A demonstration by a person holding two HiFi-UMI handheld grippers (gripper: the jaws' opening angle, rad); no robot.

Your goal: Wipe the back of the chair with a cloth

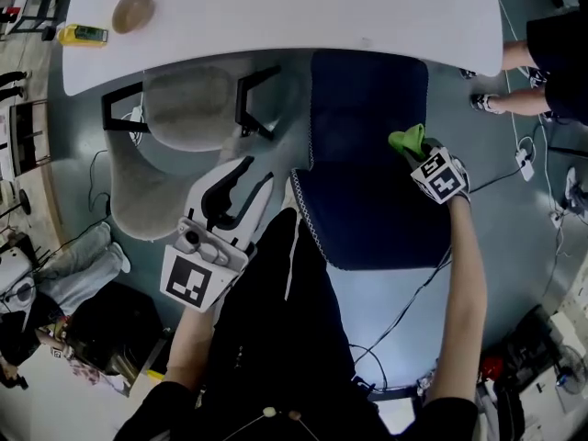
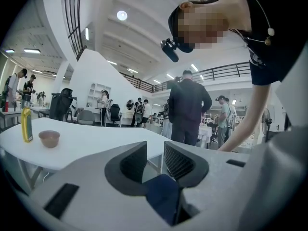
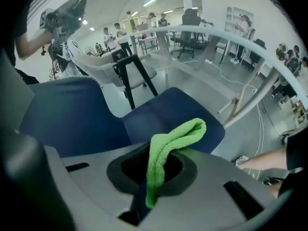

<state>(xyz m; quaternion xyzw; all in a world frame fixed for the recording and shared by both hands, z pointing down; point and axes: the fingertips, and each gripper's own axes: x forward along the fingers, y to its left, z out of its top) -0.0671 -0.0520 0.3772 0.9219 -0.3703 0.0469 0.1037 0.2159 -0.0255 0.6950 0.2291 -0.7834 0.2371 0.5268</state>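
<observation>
Right gripper [image 1: 411,145] of mine was clamped on the green cloth [image 1: 407,140], its jaws closed over a fold of it. The head view showed it at the right edge of the blue chair [image 1: 367,200], by the line where the seat meets the back. From the right gripper [image 3: 159,165] view the cloth [image 3: 173,138] rose out of the jaws and flopped forward above the seat, with the chair [image 3: 72,114] back filling the left side (whether the cloth touched the fabric I could not tell).

I held my left gripper [image 1: 241,184] at the chair's left edge, beside the grey chair [image 1: 184,108]. Only the left gripper [image 2: 155,160] view showed its jaws properly: parted by a narrow gap, with nothing between them.

That view also looked across the white table [image 2: 86,138] to a brown bowl [image 2: 49,138] and a yellow bottle [image 2: 26,124] at its left end, with people standing in the hall behind. The head view put the bowl [image 1: 133,10] and bottle [image 1: 83,35] near the left corner of the table [image 1: 276,16], whose near edge overhung both chairs.
</observation>
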